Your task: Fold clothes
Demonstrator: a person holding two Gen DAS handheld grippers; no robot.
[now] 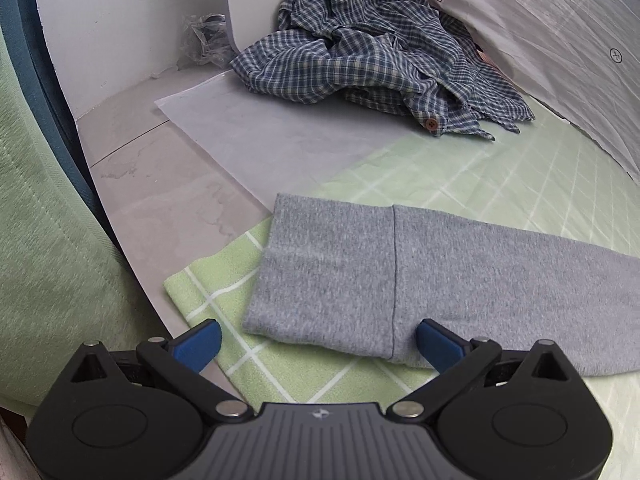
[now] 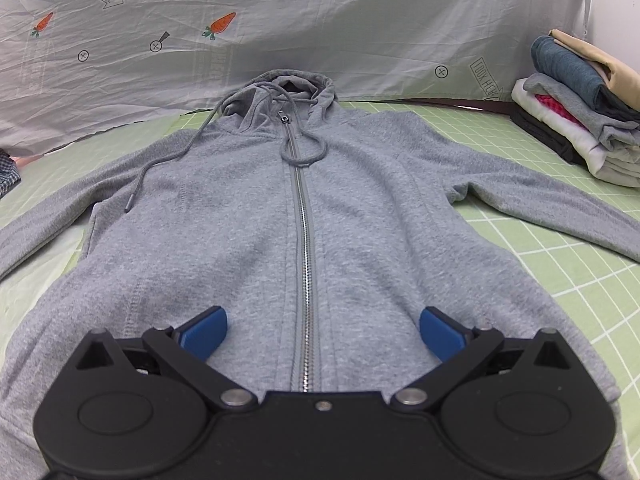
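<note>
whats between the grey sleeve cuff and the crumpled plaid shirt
Only bare green grid mat and a pale sheet, seen in the left wrist view; nothing rests between the sleeve cuff and the plaid shirt.

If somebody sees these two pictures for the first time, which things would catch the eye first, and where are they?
First comes the grey zip-up hoodie, spread flat and face up on the green checked mat, sleeves out to both sides, directly ahead of the open right claw. Next, the crumpled blue plaid shirt lies heaped at the mat's far edge in the left wrist view, beyond the hoodie's sleeve cuff. A stack of folded clothes sits at the far right.
</note>
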